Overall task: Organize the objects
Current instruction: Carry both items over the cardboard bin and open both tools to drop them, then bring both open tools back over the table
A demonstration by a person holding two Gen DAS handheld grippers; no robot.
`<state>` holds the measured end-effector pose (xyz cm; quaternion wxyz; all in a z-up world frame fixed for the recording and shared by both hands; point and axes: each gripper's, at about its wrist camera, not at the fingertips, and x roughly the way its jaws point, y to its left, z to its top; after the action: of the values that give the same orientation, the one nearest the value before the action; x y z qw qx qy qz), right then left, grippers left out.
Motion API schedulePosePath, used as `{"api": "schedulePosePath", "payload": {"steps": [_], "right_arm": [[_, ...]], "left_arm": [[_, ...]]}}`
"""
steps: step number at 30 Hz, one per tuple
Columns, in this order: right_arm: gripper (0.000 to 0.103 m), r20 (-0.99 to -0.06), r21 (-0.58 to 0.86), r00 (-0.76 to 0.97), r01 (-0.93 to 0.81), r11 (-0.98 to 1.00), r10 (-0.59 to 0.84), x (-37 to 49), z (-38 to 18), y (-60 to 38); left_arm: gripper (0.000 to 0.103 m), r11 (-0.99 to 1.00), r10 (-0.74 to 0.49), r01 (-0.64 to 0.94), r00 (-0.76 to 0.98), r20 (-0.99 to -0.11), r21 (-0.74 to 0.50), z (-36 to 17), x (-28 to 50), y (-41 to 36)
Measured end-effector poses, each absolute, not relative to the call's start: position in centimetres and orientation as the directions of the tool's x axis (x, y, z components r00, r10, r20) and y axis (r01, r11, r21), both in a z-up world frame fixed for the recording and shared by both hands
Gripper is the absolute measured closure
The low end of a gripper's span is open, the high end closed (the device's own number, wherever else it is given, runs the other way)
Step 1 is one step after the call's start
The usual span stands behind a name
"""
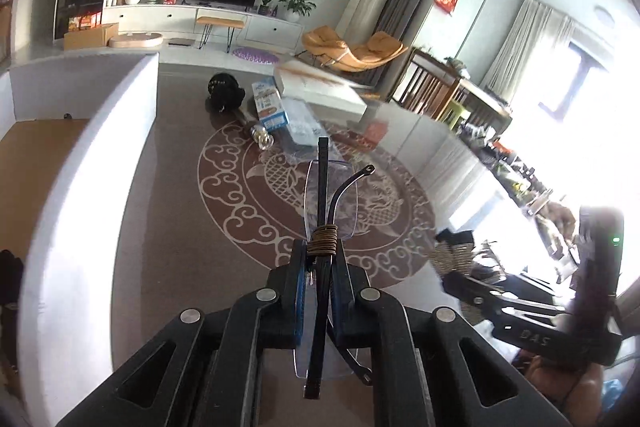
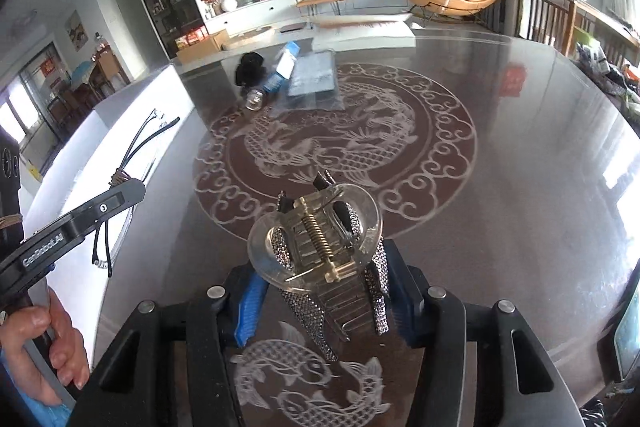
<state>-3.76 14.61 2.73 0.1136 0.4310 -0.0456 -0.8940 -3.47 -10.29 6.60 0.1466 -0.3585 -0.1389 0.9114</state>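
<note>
While left gripper clamps glasses, right view alone shows hair claw

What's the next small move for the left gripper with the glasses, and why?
Probably carry them left toward the white open box. The left gripper is shut on the folded rimless glasses with thin black arms, lifted clear of the dark fish-patterned table, and the right gripper already holds the clear rhinestone hair claw.
</note>
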Motion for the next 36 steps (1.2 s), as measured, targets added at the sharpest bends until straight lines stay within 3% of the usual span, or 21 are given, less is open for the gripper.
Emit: {"api": "schedulePosePath", "payload": {"steps": [3, 6, 12, 16, 18, 20, 23, 26, 30, 36], "right_arm": [[0.049, -0.723, 0.217, -0.603, 0.264, -0.940, -0.337, -3.3, 5.1, 10.2], [0.049, -0.684, 0.275, -0.561, 0.395, -0.877, -0.467, -2.7, 7.2, 4.5], [0.049, -0.645, 0.335, -0.357, 0.663, -0.669, -0.676, -0.8, 9.2, -8.8], [0.047, -0.687, 0.330, -0.243, 0.735, -0.592, -0.685, 0.1, 6.7, -15.6], [0.039, -0.716, 0.345, -0.196, 0.735, -0.583, -0.670, 0.0, 5.2, -17.3], [0.028, -0.711, 0.361, -0.196, 0.722, -0.590, -0.675, -0.1, 4.7, -17.2], [0.012, -0.678, 0.324, -0.280, 0.716, -0.618, -0.680, 0.0, 5.5, -14.8], [0.008, -0.641, 0.268, -0.399, 0.685, -0.678, -0.656, -0.6, 6.4, -10.7], [0.002, -0.611, 0.153, -0.589, 0.568, -0.809, -0.529, -1.7, 5.8, -3.6], [0.002, -0.712, -0.030, -0.682, 0.269, -0.963, -0.168, -3.8, -0.6, 8.1]], "left_arm": [[0.093, -0.928, 0.332, -0.156, -0.757, -0.563, -0.338, 10.5, -0.5, -14.0], [0.093, -0.960, 0.212, -0.063, -0.798, -0.564, -0.272, 12.5, 2.0, -18.9], [0.093, -0.956, -0.136, 0.274, -0.720, -0.680, -0.100, 10.6, 4.5, -29.9], [0.089, -0.909, -0.250, 0.417, -0.573, -0.780, -0.015, 7.3, 4.9, -34.6], [0.075, -0.881, -0.273, 0.473, -0.530, -0.803, -0.013, 6.2, 5.2, -35.7], [0.028, -0.868, -0.271, 0.494, -0.537, -0.799, -0.038, 5.8, 5.5, -36.0], [0.011, -0.861, -0.330, 0.508, -0.588, -0.739, -0.020, 7.0, 6.1, -35.1], [0.011, -0.880, -0.354, 0.474, -0.608, -0.711, 0.032, 8.0, 5.5, -33.2], [0.011, -0.935, -0.250, 0.353, -0.703, -0.666, -0.023, 9.6, 4.9, -29.1], [0.011, -0.992, 0.117, -0.065, -0.785, -0.609, -0.107, 11.5, 4.5, -17.2]]}}
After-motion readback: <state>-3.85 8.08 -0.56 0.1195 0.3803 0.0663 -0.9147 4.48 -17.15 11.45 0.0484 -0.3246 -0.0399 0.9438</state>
